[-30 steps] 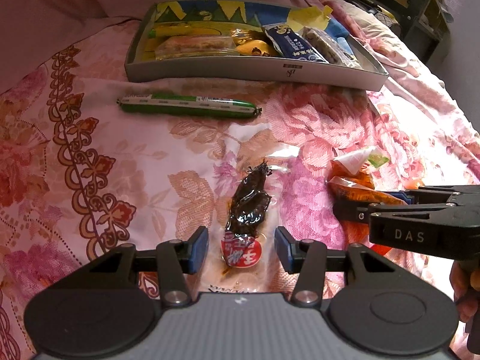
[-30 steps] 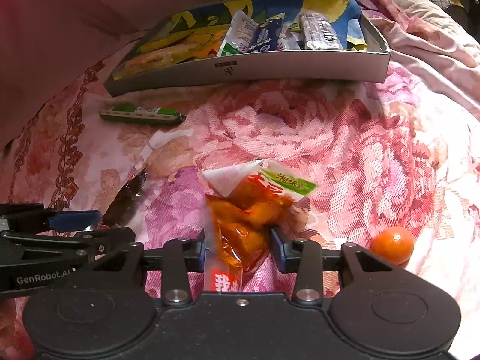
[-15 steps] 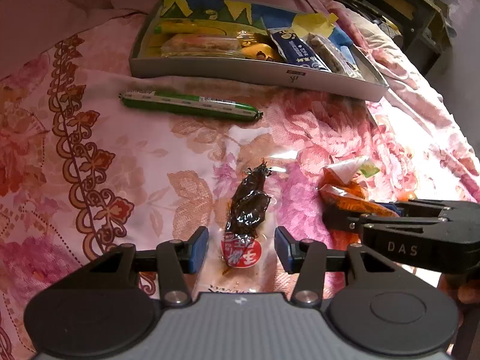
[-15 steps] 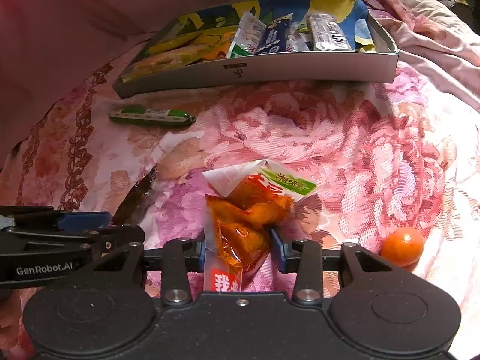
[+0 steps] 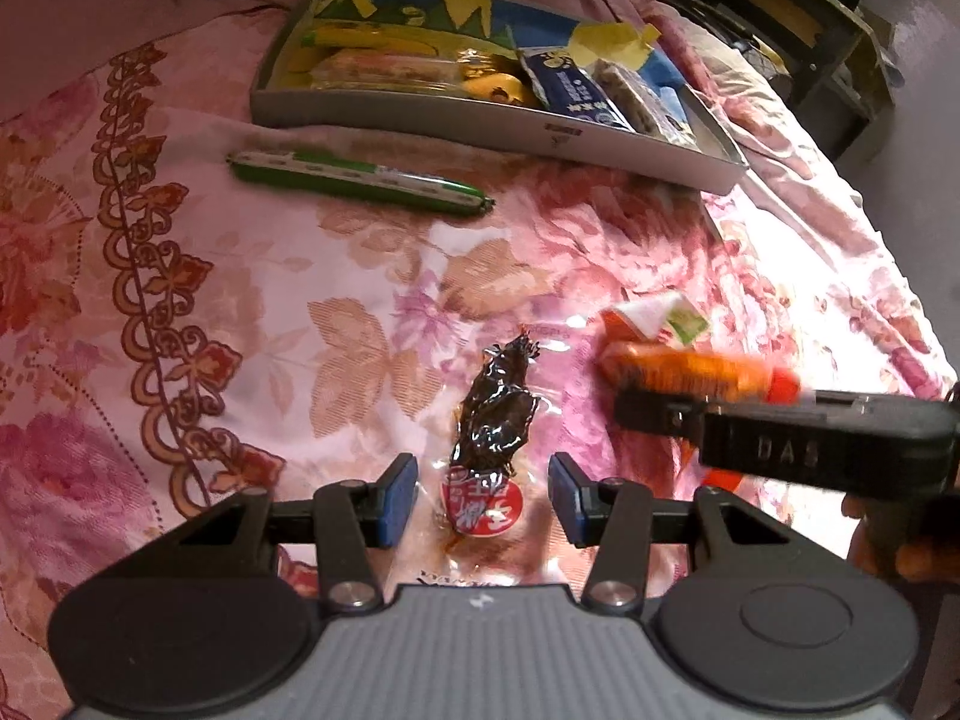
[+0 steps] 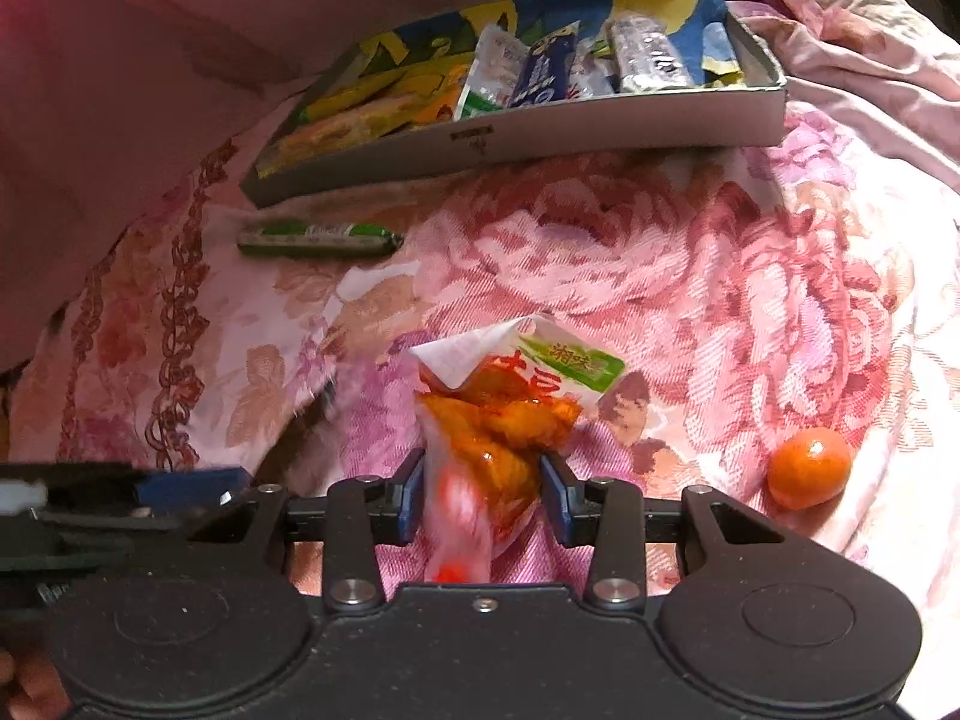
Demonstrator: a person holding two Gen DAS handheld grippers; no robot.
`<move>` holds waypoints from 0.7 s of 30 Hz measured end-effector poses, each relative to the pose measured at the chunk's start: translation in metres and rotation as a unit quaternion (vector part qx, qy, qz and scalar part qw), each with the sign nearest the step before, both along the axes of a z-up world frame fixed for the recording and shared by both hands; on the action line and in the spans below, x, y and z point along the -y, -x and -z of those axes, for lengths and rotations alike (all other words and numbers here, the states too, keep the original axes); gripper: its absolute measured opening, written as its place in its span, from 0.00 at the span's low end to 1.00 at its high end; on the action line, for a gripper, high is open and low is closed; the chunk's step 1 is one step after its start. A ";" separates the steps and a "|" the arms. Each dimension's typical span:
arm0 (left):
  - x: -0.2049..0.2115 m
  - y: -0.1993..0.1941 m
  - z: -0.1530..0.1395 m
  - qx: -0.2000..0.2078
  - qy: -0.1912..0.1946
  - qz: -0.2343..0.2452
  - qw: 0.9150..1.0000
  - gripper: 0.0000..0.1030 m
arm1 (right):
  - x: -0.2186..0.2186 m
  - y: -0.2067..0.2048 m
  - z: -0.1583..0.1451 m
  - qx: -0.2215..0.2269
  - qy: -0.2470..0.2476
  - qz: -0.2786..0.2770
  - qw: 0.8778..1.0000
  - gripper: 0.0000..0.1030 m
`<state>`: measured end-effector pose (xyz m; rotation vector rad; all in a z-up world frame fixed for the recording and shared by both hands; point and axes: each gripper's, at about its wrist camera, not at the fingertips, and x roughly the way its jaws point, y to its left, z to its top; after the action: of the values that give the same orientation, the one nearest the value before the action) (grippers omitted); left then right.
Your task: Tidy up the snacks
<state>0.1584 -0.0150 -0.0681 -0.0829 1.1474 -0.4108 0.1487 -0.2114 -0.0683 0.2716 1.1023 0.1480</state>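
Two hand-held grippers, right (image 6: 483,495) clamping orange snack pouch (image 6: 504,420), left (image 5: 483,495) spread around dark snack packet (image 5: 495,420).

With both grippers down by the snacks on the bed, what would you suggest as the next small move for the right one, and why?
Probably lift the right gripper and carry its orange snack pouch toward the tray. Its fingers appear closed on the pouch, which looks blurred as if already rising, and the tray beyond holds the other packets. The left gripper is open around the dark snack packet.

Bare quilt (image 6: 690,252) ahead of tray (image 6: 600,126), green sausage (image 6: 318,238) left (tangerine (image 6: 809,476) right) flank the lane
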 end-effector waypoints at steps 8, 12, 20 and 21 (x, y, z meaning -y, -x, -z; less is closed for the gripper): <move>0.017 0.032 0.002 0.015 -0.011 -0.008 1.000 0.51 | 0.009 0.001 -0.004 0.004 0.006 0.020 1.000 0.40; 0.026 0.049 -0.001 0.029 -0.011 0.001 1.000 0.50 | 0.014 0.005 -0.009 0.014 0.012 0.028 0.999 0.40; -0.016 0.033 -0.018 0.033 0.037 -0.073 0.996 0.50 | 0.018 0.010 -0.010 0.018 0.003 0.043 0.999 0.40; -0.024 0.029 -0.023 0.038 0.045 -0.087 0.994 0.50 | 0.019 0.010 -0.011 0.020 0.003 0.045 0.999 0.40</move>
<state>0.1293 0.0088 -0.0450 -0.2419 1.0374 -0.3083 0.1391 -0.2299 -0.0577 0.3115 1.0487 0.0711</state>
